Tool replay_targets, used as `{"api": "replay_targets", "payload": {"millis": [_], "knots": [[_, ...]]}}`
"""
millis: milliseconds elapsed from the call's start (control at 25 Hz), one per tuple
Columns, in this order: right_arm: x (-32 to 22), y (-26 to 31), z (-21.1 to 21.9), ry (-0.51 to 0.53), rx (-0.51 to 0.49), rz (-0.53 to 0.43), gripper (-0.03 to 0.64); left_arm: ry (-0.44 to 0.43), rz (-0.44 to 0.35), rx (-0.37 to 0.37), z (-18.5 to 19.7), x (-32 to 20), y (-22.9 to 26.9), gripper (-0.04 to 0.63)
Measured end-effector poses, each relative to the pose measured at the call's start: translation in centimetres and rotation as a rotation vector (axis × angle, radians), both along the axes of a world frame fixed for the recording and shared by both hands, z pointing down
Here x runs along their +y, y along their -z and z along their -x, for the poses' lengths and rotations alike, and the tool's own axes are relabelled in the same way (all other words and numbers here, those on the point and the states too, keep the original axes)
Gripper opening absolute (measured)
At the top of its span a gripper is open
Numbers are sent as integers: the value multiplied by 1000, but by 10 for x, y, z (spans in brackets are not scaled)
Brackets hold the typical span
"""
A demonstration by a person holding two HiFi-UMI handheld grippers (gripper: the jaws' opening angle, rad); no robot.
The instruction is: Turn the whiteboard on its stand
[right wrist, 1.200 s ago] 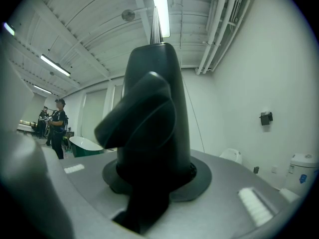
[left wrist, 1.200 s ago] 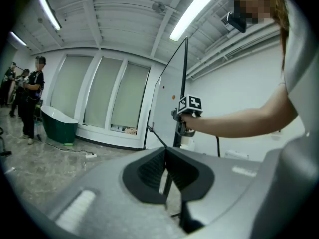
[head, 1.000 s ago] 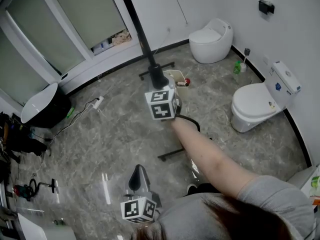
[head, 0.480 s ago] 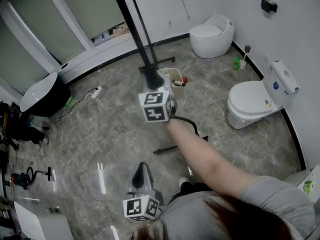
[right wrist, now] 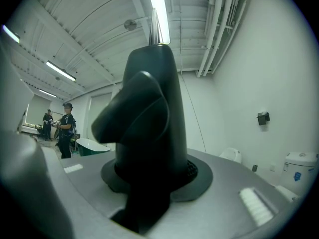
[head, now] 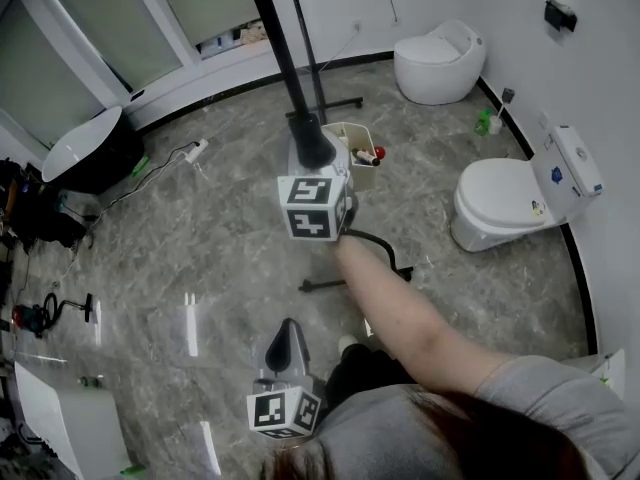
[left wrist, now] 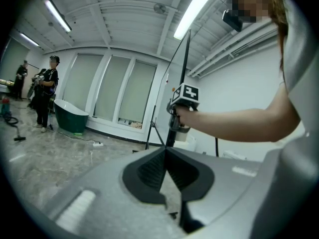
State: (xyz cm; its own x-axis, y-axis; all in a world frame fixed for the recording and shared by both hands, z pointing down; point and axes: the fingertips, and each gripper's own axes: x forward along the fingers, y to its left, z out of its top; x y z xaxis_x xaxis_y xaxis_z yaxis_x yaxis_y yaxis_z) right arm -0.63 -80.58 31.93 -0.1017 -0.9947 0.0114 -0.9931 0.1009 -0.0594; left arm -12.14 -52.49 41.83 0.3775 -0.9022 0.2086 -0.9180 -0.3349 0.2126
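The whiteboard [head: 272, 30] is seen edge-on as a dark bar rising over the grey floor [head: 200, 248], with its stand [head: 311, 56] just behind it. Its lower edge appears to be clamped in the jaws of the right gripper [head: 314, 154], which have just been eased slightly apart. The left gripper [head: 284, 336] is held low near the person's body, its jaws closed together with nothing between them.
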Motion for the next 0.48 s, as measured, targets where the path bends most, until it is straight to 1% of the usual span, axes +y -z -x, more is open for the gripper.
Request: {"api": "replay_targets", "payload": {"millis": [200, 320, 480], "knots": [[9, 9, -3, -2, 1, -18, 141, -11, 14, 8, -8, 11, -7, 0], [18, 8, 2, 1, 1, -10, 141, -15, -2, 8, -2, 15, 0, 0], [31, 9, 7, 4, 3, -10, 142, -47, -11, 6, 3, 21, 4, 0]]}}
